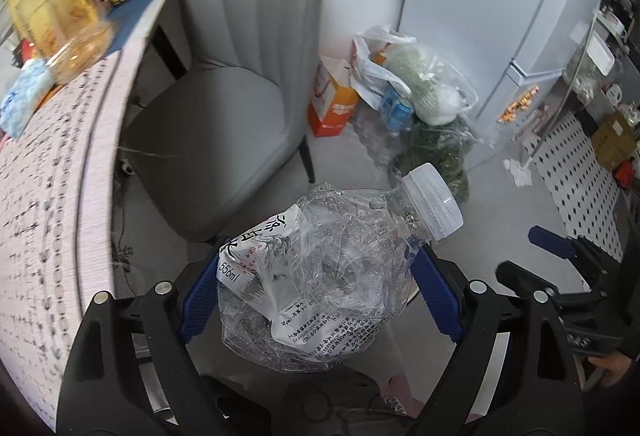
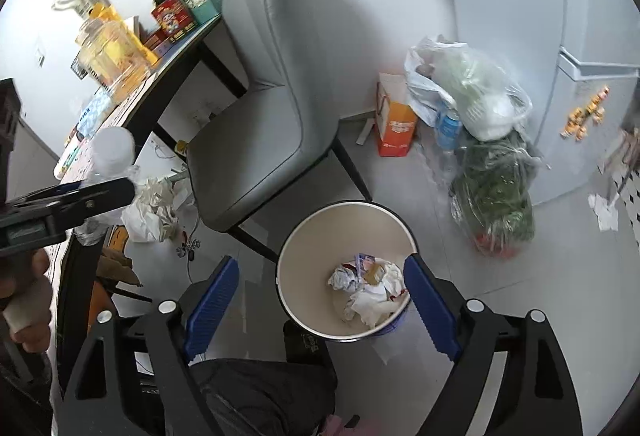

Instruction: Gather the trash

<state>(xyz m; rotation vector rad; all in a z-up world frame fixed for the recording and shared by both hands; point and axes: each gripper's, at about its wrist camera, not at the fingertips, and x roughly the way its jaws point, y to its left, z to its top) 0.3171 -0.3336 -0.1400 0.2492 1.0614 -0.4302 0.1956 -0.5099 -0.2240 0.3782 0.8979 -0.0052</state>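
Note:
My left gripper [image 1: 320, 276] is shut on a crushed clear plastic bottle [image 1: 320, 268] with a white cap and a white label, held in the air beside the table edge. The bottle's cap also shows in the right wrist view [image 2: 114, 149], with the left gripper [image 2: 68, 203] at the left. My right gripper [image 2: 320, 296] is open and empty, held above a round white trash bin [image 2: 296, 256] on the floor. The bin holds crumpled paper [image 2: 368, 288]. More crumpled paper [image 2: 150, 211] lies by the table edge.
A grey chair [image 2: 272, 107] stands behind the bin. A table [image 1: 60, 220] with a patterned cloth carries a clear jar [image 1: 60, 7] and boxes. Plastic bags [image 2: 480, 115] and an orange carton [image 2: 394, 123] sit by a white fridge [image 2: 580, 55].

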